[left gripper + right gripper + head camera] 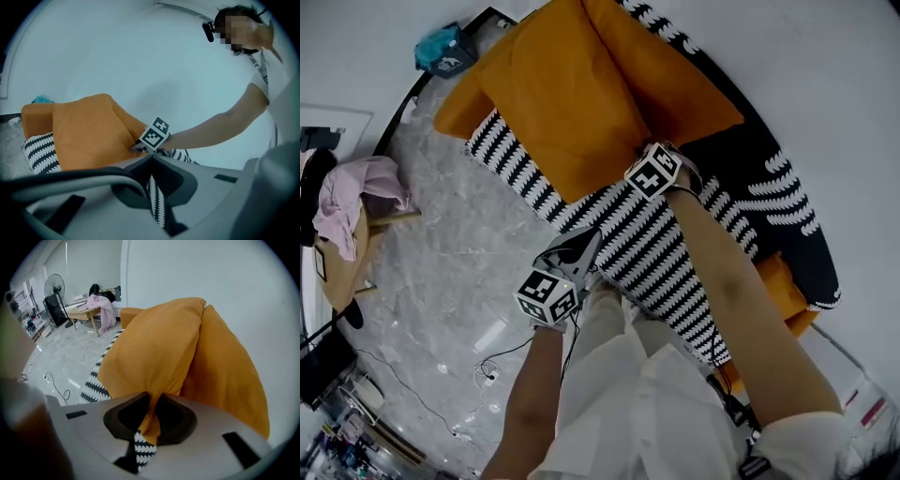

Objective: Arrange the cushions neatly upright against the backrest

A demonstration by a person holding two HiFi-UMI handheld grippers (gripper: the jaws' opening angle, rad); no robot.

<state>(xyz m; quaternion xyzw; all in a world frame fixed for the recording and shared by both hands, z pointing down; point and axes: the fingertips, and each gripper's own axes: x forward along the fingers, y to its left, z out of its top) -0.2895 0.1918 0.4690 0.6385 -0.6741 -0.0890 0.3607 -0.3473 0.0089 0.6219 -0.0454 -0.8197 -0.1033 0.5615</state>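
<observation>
Item one: right claw (152,401), clamped on the lower corner of the nearer orange cushion (150,352), on the sofa.
Item two: second orange cushion (229,380), touching behind it, toward the wall (211,277).
Item three: left claw (151,164), which I see shut on a fold of the black-and-white sofa cover (157,201).

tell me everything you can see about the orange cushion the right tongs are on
The orange cushion is plump and soft, in plain matte fabric with no print. The right tongs are shut on its lower corner, gathering the cloth into creases there. From above its broad face shows, so it lies slumped rather than upright. It rests on the black-and-white patterned seat cover and presses against a second orange cushion just behind it.
</observation>
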